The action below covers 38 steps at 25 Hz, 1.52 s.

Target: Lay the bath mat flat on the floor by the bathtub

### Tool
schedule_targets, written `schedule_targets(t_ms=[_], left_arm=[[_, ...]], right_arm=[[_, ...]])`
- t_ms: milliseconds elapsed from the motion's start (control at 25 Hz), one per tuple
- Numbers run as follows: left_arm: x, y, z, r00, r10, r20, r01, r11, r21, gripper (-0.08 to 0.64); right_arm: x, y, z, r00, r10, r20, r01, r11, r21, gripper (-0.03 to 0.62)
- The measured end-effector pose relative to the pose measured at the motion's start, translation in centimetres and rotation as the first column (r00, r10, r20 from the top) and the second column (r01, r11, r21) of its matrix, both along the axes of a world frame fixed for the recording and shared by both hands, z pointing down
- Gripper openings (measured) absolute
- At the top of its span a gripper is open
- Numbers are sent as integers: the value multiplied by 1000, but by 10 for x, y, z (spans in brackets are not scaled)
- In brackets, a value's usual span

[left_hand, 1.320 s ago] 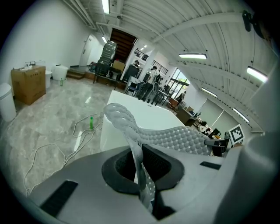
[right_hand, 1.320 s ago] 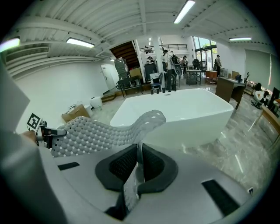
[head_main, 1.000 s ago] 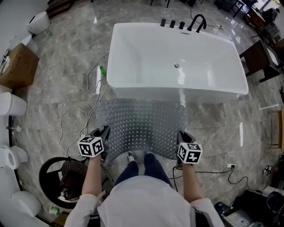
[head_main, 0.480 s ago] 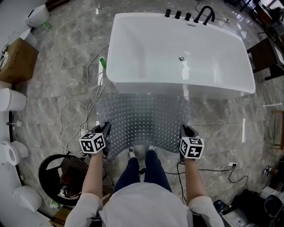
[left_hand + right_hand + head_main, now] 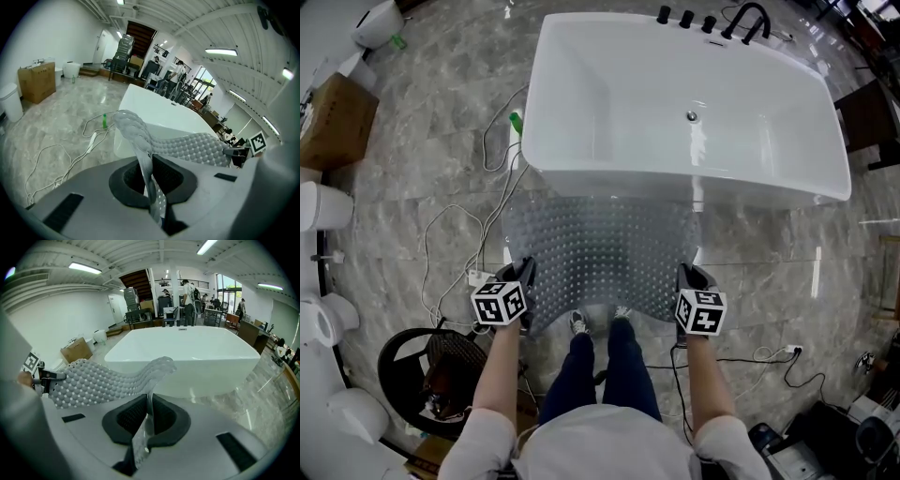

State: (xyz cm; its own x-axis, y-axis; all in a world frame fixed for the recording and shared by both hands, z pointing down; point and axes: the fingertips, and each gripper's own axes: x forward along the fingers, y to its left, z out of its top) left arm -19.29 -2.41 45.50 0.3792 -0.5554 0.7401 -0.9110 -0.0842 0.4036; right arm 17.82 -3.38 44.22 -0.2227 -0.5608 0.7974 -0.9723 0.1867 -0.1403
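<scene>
**Beside the bathtub: mat in place, near edge not yet down**

Between the bathtub and the person's shoes, the bath mat is spread square to the tub's side; its far edge looks to be at or close to the floor by the tub's base, though I cannot tell whether it touches; its near edge is held up, and the sheet bows between the two holds. The left gripper has its jaws closed tight on the near left corner, with the nubbed sheet pinched between the pads; the right gripper is clamped the same way on the near right corner. By my judgement, placing and lining up are largely done; what is left is to lower the near edge to the floor, let go of both corners, and see that the curl and the raised corners settle flat.
</scene>
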Motion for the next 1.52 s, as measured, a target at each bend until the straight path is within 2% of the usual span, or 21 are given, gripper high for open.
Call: schedule_targets(t_ms=[320,800,1240,1520], left_arm=[[-7,-9,43,998,30,48,-30,999,-15,43],[-12,-14,105,999,6,49,-3,998,-56,43],[-8,-27,162,994,49,93,-42,996,-77,43],[-8,-24,198,995,44,94,-35,996,-87,43]], right_arm=[[3,-7,42,999,33,1,-33,999,-37,41],[-4,-16,101,999,30,-18,-32,997,-76,41],[0,-20,164,998,48,-45,-52,993,-110,41],[8,-20,204,996,72,-50,-78,988,-133,41]])
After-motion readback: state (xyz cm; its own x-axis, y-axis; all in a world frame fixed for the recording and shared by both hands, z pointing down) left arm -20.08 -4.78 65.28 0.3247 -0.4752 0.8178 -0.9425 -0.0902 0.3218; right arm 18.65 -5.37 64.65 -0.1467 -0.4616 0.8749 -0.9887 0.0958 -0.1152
